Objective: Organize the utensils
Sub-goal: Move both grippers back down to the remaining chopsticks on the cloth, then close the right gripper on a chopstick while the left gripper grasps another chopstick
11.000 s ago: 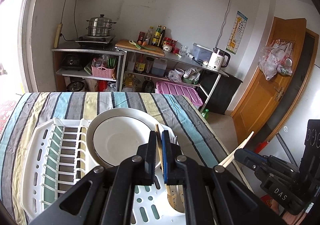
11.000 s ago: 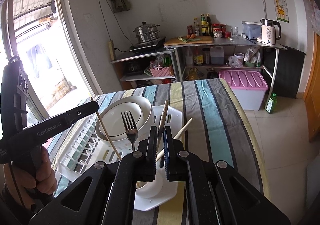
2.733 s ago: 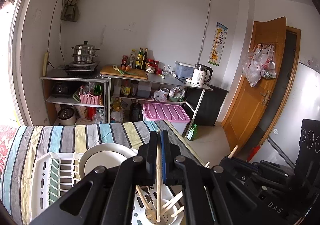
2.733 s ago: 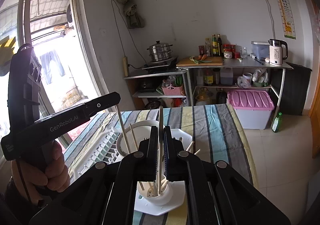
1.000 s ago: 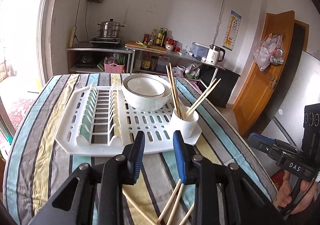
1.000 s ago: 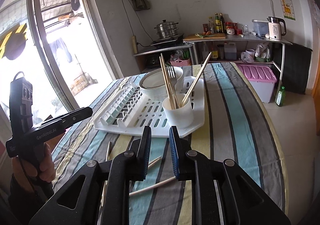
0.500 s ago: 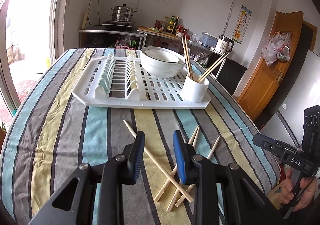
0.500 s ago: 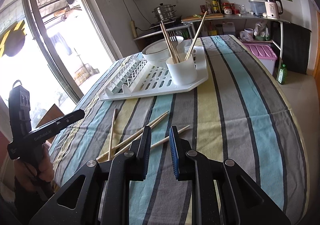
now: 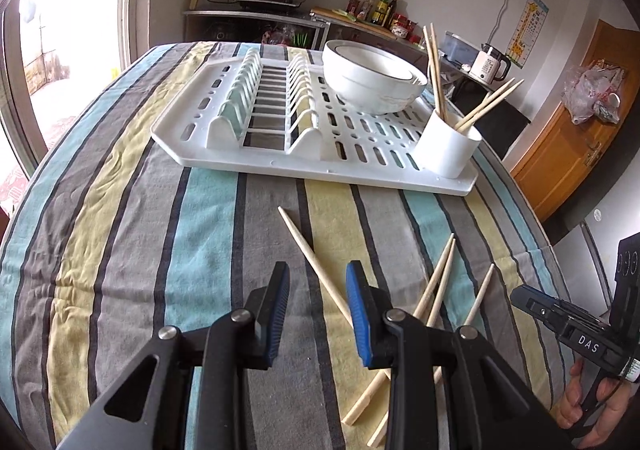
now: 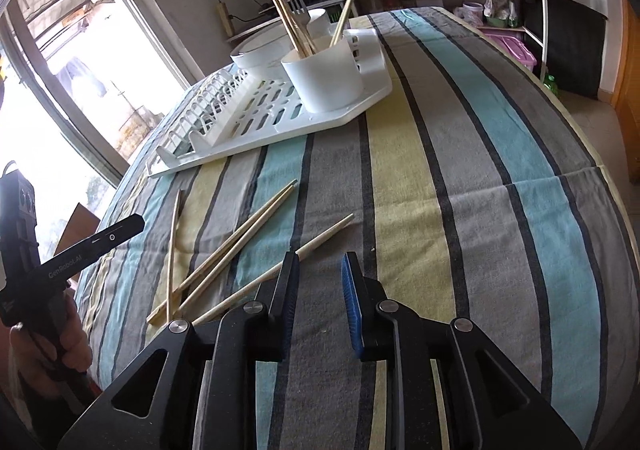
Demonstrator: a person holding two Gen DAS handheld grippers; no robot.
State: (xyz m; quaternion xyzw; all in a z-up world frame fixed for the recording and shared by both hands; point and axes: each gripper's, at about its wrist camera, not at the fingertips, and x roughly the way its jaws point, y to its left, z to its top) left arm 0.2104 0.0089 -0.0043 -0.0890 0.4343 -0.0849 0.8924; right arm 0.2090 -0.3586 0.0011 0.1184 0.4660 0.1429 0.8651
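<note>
Striped cloth in grey, yellow and teal covers the table (image 9: 120, 209), and on it lie four loose wooden chopsticks.

In the left wrist view, the left gripper (image 9: 316, 282) hangs low over the cloth with its blue-padded jaws apart and nothing between the pads. One long chopstick (image 9: 316, 266) runs from about 11 o'clock toward 5 o'clock, passing through the gap between the fingertips and under the right-hand finger without being pinched. A crossed pair of chopsticks (image 9: 438, 282) lies just beside it at 3 o'clock, and a fourth chopstick (image 9: 478, 298) lies a little farther the same way.

At 12 o'clock sits the white dish rack (image 9: 280, 129), with stacked white bowls (image 9: 372, 77) on its far right part and a white utensil cup (image 9: 446, 147) at its near right corner. The cup holds several upright and leaning chopsticks.

In the right wrist view, the right gripper (image 10: 320, 274) points down at bare cloth; its jaws are opening and nothing is between them. The nearest chopstick (image 10: 320, 240) passes just beside the left finger, at about 10 o'clock from the tips, touching or nearly touching it; I cannot tell which. The other loose sticks fan out toward 9 o'clock. The utensil cup (image 10: 324, 77) stands at 12 o'clock, with a fork (image 10: 298, 9) among its chopsticks.

Each view shows the other gripper at its edge, held in a hand: the left hand (image 10: 52, 346) at 8 o'clock, the right hand (image 9: 592, 394) at 4 o'clock.
</note>
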